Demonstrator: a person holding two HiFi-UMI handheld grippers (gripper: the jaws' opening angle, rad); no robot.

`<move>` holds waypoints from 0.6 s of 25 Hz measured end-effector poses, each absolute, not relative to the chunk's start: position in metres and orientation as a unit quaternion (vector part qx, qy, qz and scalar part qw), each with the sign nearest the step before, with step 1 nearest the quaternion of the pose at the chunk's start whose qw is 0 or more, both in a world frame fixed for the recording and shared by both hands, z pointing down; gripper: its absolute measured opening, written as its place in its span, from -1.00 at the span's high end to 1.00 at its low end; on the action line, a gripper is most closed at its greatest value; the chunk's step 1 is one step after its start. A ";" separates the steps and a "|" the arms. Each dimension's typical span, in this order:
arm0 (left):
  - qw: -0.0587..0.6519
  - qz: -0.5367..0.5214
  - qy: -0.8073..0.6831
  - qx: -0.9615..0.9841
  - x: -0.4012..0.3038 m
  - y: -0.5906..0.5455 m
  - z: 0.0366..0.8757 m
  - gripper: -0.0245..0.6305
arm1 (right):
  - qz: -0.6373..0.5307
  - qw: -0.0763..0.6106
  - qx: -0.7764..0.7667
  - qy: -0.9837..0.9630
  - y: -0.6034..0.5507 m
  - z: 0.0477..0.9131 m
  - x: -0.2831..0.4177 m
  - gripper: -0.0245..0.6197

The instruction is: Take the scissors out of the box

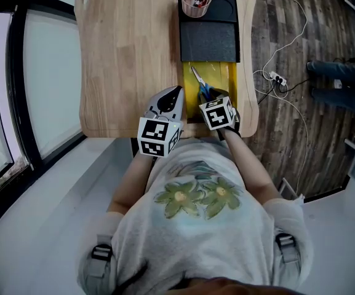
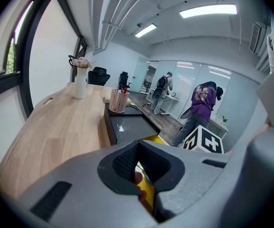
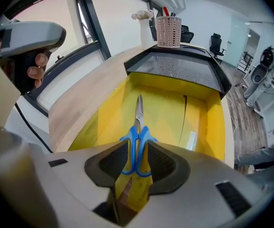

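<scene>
Now, head view, table: a light wooden table [image 1: 128,54] carries a black rectangular cover [image 1: 209,39]. A pink mesh pen cup [image 1: 197,0] stands on the cover's far left corner.
Head view, box: an open yellow box [image 1: 225,78] juts from under the cover toward the person, near the table's front edge.
Head view, scissors: blue-handled steel scissors [image 1: 200,86] are inside the yellow box, blades pointing away from the person and handles at the near end.
Head view, grippers: the right hand-held gripper [image 1: 210,98] reaches into the box's near end at the handles. The left hand-held gripper [image 1: 172,96] is just beside the box on its left, over bare wood.
Left gripper view, jaws: pressed together at the tips, gripping nothing.
Left gripper view, surroundings: cover and cup lie ahead, and a white vase of flowers [image 2: 80,83] stands farther along the table.
Right gripper view, jaws: pinching the scissors' two blue handle loops, a pad against each side. The blades run straight ahead over the yellow floor.
Right gripper view, surroundings: the black cover overhangs the box's far end, with cup and vase behind it. The left hand-held gripper shows at upper left, outside the box.
</scene>
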State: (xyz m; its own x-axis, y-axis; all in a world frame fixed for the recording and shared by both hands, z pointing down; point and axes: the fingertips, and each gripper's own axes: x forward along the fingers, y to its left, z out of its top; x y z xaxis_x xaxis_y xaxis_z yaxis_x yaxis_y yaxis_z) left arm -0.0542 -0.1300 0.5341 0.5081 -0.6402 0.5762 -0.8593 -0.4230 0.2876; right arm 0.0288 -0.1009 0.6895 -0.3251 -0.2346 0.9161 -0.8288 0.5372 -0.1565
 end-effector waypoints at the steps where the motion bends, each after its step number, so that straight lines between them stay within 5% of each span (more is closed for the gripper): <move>1: 0.283 0.196 -0.456 0.821 -0.054 -0.130 0.535 0.93 | 0.323 0.460 0.358 -0.746 -0.101 0.690 0.029 0.54; 15: 0.287 0.207 -0.444 0.823 -0.051 -0.127 0.543 0.93 | 0.291 0.475 0.379 -0.739 -0.102 0.692 0.031 0.63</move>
State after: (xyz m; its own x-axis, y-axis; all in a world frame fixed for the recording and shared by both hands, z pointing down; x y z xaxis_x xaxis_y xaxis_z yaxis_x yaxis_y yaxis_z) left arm -0.0505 -0.1267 0.5430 0.5198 -0.6121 0.5960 -0.8499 -0.4412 0.2881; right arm 0.0311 -0.1018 0.6916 -0.2610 -0.2828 0.9230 -0.8364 0.5437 -0.0699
